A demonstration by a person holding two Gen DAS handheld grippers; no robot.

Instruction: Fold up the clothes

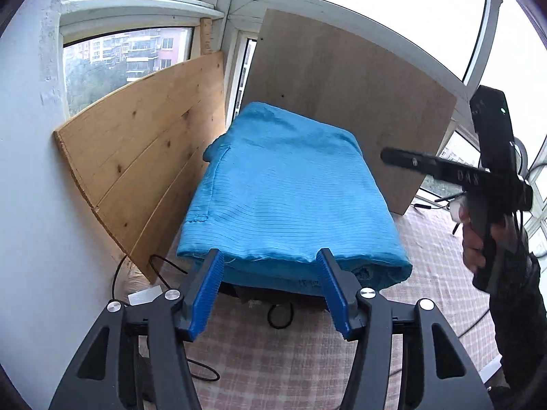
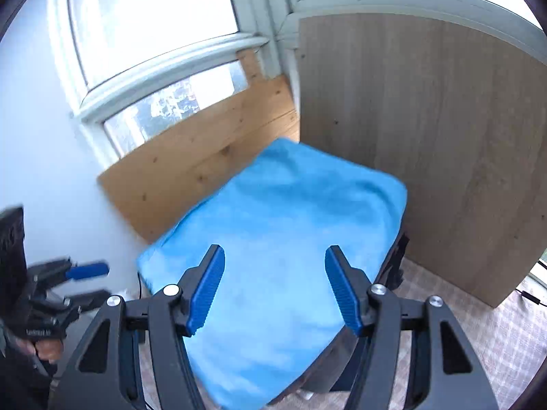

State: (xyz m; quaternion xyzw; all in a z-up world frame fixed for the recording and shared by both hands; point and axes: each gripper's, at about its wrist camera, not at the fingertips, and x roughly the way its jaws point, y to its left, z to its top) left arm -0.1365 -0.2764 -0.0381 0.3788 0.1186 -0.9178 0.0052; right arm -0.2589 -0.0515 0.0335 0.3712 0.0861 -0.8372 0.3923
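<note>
Lying folded at the desk (image 1: 444, 256) corner between two boards, the blue garment (image 1: 283, 188) faces the left tongs (image 1: 270, 266) and right tongs (image 2: 275, 263), both wide open, empty.

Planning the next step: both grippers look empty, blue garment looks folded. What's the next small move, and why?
Probably ease the left gripper forward to the near hem of the blue garment and close on it. Both it and the right gripper are open and empty, the hem sits just beyond the left gripper's fingertips, and the garment lies flat in a thick fold on the checked cloth.
</note>
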